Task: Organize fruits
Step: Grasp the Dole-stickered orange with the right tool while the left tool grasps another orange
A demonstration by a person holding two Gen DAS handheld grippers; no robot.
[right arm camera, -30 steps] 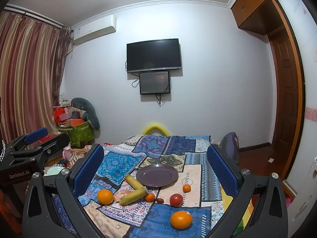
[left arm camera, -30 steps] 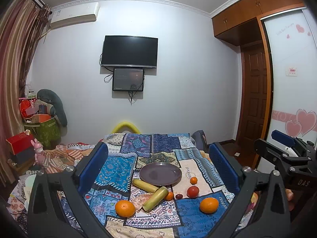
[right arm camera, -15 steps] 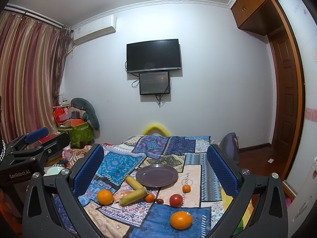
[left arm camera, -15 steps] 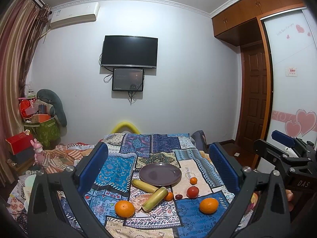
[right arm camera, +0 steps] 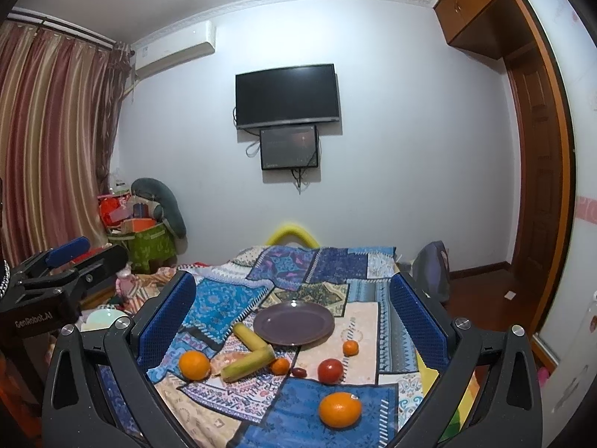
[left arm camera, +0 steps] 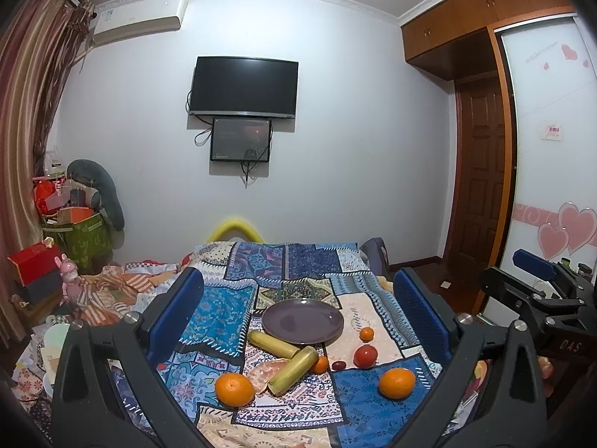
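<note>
An empty purple plate (left arm camera: 302,321) (right arm camera: 293,323) lies on a patchwork cloth. In front of it lie two yellow-green stalks (left arm camera: 293,369) (right arm camera: 248,364), two big oranges (left arm camera: 234,389) (left arm camera: 396,383), two small oranges (left arm camera: 366,333) (left arm camera: 320,364), a red tomato (left arm camera: 365,355) (right arm camera: 330,370), a dark grape (left arm camera: 338,365) and a peeled pink piece (left arm camera: 263,372). My left gripper (left arm camera: 298,321) and right gripper (right arm camera: 293,321) are both open and empty, held above and short of the fruit.
The cloth covers a bed (left arm camera: 298,261) with a yellow hoop (left arm camera: 235,227) at its far end. Boxes and a green bag (left arm camera: 78,235) are piled at the left by the curtain. A wooden door (left arm camera: 481,186) is at the right. A TV (left arm camera: 244,87) hangs on the wall.
</note>
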